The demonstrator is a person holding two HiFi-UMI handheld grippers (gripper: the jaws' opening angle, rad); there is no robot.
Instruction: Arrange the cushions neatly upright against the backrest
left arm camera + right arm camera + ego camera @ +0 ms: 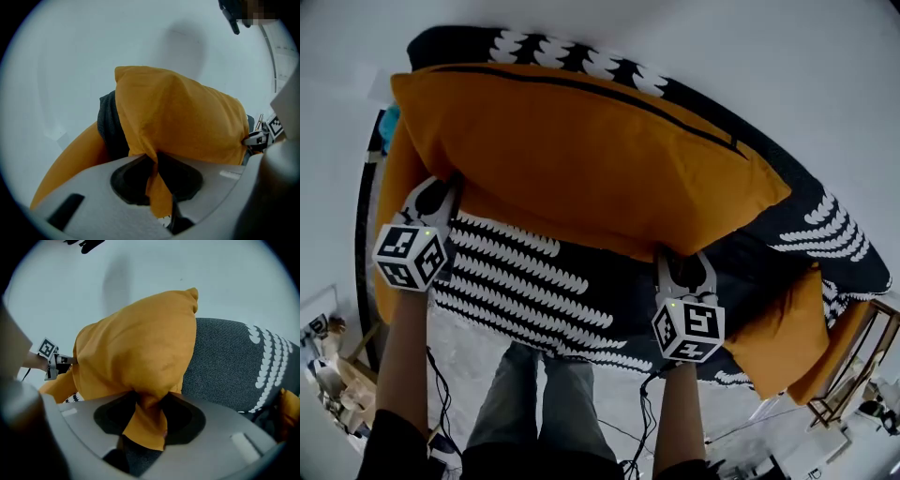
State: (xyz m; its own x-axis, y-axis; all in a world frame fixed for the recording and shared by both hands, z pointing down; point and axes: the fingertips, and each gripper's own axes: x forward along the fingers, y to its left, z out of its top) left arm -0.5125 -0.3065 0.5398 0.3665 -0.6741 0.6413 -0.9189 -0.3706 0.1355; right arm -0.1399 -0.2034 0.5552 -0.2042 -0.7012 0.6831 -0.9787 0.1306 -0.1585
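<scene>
A large orange cushion (pixel 581 150) is held up lengthwise over the black sofa with a white leaf pattern (pixel 534 272), in front of its backrest (pixel 581 61). My left gripper (pixel 441 192) pinches the cushion's lower left edge. In the left gripper view a fold of orange fabric (pixel 178 117) runs down between the jaws of the left gripper (pixel 157 187). My right gripper (pixel 682 267) grips the lower right edge. In the right gripper view the cushion (pixel 140 348) bunches into the right gripper (pixel 145 427). A second orange cushion (pixel 783 328) lies at the sofa's right end.
More orange fabric (pixel 394 187) shows at the sofa's left end. The person's legs (pixel 534 403) stand close to the seat front, with cables (pixel 441 375) on the floor beside them. A wooden frame (pixel 853 375) stands at the lower right and clutter (pixel 328 366) at the lower left.
</scene>
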